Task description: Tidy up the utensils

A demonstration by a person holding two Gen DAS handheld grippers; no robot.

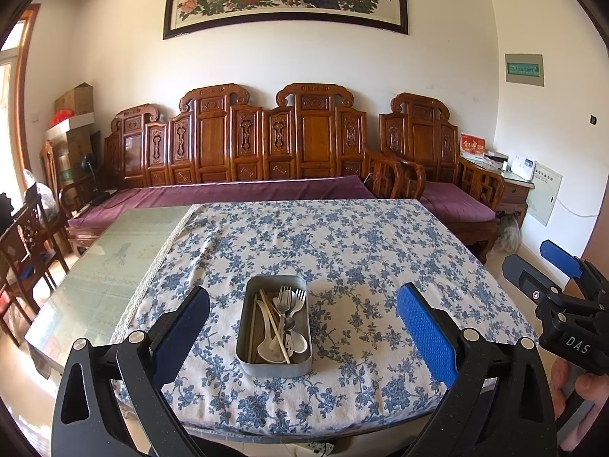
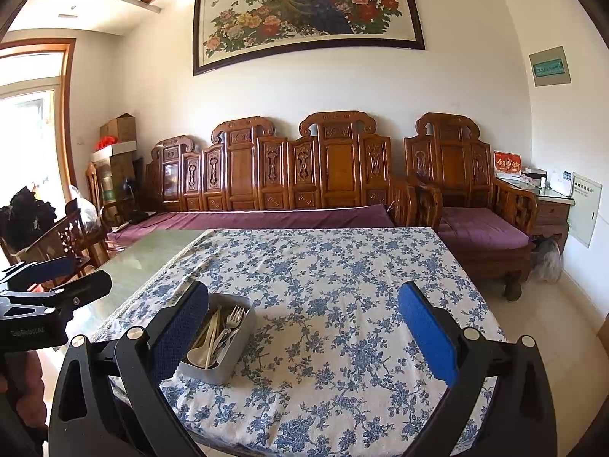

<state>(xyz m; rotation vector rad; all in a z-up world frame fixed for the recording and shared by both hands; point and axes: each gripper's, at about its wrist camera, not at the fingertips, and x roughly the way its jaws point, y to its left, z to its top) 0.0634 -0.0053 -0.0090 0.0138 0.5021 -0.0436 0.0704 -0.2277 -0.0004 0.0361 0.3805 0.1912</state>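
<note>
both pairs of jaws stand wide apart and hold nothing. our left gripper (image 1: 302,327) hovers above the near edge of the desk (image 1: 380,266), and the metal tin (image 1: 275,361) sits straight ahead between its fingers, framed almost centrally. our right gripper (image 2: 302,331) hangs further right; from it the same tin (image 2: 217,371) lies off to the left, partly hidden behind its left finger, so we judge the left hand the nearer and better lined up

inside the tin we see forks (image 1: 291,299), white spoons (image 1: 270,346) and chopsticks (image 1: 276,323) all lying together, crossing one another. the tin's long axis runs near to far, and most of the utensils lie roughly along it, fork tines towards the far end, spoon bowls towards us

this fits either utensils already gathered into the tin or a mixed heap waiting to be sorted; we cannot tell which. the floral cloth (image 1: 380,236) around the tin carries no other utensils in view
</note>
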